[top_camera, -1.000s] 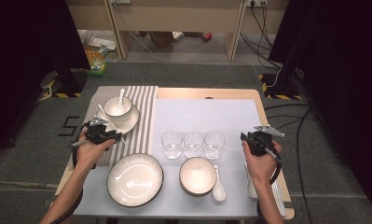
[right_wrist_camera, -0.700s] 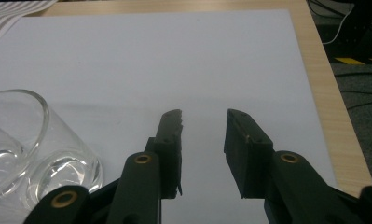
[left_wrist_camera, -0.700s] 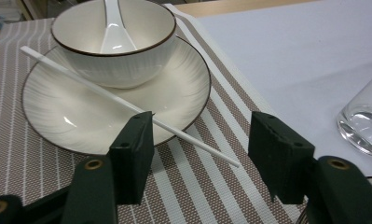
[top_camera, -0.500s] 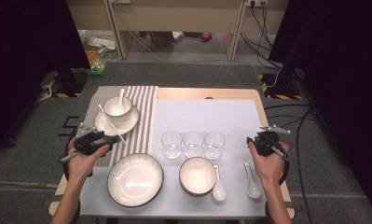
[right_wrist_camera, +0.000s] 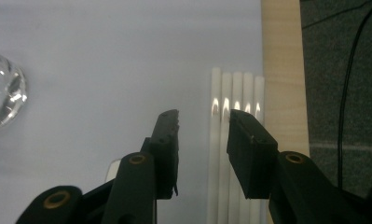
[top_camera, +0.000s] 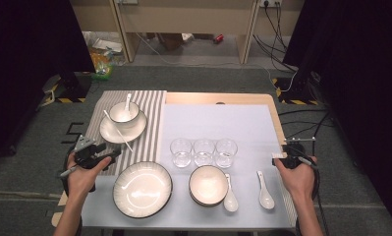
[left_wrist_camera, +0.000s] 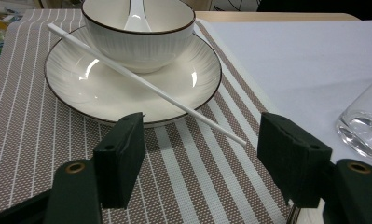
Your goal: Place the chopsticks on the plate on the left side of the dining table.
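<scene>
A white bowl (left_wrist_camera: 139,32) with a spoon (left_wrist_camera: 137,11) in it stands on a saucer (top_camera: 110,132) on the striped placemat (top_camera: 147,128). One white chopstick (left_wrist_camera: 146,84) lies slanted across the saucer's rim and onto the mat. My left gripper (left_wrist_camera: 200,158) hovers just short of its near tip; the jaws have just been opening, with nothing between them. At the table's right edge my right gripper (right_wrist_camera: 204,126) is open over several white chopsticks (right_wrist_camera: 235,93) lying side by side. Its jaws have just closed a little, with the chopsticks lying between the pads, not pressed.
Three glasses (top_camera: 203,151) stand in a row mid-table on the white mat (top_camera: 218,120). In front of them are a large plate (top_camera: 142,189), a bowl (top_camera: 208,185) and two spoons (top_camera: 265,191). The wooden table edge (right_wrist_camera: 281,70) runs right beside the chopsticks.
My left gripper has drawn back from the saucer toward the near-left corner, leaving the chopstick on it. The right gripper has shifted right, toward the table's edge.
</scene>
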### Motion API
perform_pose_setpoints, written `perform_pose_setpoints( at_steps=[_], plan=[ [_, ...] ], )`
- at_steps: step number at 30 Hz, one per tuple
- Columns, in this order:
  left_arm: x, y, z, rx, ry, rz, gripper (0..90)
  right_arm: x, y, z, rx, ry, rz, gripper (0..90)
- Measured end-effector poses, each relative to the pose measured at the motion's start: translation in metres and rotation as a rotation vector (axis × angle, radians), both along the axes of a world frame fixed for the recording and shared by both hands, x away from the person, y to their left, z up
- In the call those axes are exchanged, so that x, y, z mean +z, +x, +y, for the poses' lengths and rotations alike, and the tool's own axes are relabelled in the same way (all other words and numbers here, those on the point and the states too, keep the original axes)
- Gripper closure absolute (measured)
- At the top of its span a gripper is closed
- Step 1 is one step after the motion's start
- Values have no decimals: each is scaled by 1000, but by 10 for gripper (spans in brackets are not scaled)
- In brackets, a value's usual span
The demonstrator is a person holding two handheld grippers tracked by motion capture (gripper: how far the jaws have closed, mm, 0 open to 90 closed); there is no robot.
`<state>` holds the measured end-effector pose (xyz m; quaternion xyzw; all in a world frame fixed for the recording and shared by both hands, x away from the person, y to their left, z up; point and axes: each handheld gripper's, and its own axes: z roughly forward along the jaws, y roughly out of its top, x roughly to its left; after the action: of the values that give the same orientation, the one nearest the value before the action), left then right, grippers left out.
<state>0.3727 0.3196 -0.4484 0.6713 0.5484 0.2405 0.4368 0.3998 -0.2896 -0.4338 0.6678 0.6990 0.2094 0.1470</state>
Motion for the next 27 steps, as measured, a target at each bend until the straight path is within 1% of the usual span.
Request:
perform_pose_setpoints(
  at_steps=[1, 3, 4, 6, 8, 9, 10, 13, 14, 19, 20, 22, 23, 26, 27],
  plan=[
    [-1, 0, 0, 1, -1, -4, 314, 0, 0, 0, 0, 0, 0, 650],
    [-1, -2, 0, 1, 1, 4, 314, -4, 0, -2, -3, 13, 38, 668],
    [-1, -2, 0, 3, 1, 2, 314, -4, 0, -2, -3, 13, 38, 668],
    [-1, -3, -1, 4, -2, -4, 314, -5, 0, -2, 4, 5, 53, 679],
    [0, -4, -1, 5, -4, -8, 314, -6, 1, -1, 0, 8, 71, 690],
    [1, -4, -1, 6, -5, -8, 315, -8, 2, -2, 6, -4, 81, 701],
    [1, -4, -1, 7, -5, -9, 315, -8, 2, -2, 6, -4, 81, 701],
    [1, -5, 0, 9, -6, -9, 316, -10, 3, -1, 1, -9, 105, 716],
    [1, -5, 0, 8, -6, -9, 316, -11, 4, -1, 12, -13, 103, 719],
    [2, -5, -2, 2, -6, -8, 317, -14, 6, 1, 6, -20, 124, 723],
    [1, -5, -2, 2, -6, -8, 316, -15, 6, 1, 5, -26, 126, 728],
    [1, -6, -3, 2, -7, -6, 316, -15, 6, 2, 6, -19, 128, 729],
    [1, -6, -3, -1, -8, -5, 316, -15, 6, 3, 5, -26, 129, 730],
    [1, -6, -3, -3, -6, -4, 316, -18, 9, 4, 22, -33, 137, 741],
    [1, -6, -3, -2, -8, -4, 316, -19, 10, 6, 21, -27, 145, 742]
  ],
)
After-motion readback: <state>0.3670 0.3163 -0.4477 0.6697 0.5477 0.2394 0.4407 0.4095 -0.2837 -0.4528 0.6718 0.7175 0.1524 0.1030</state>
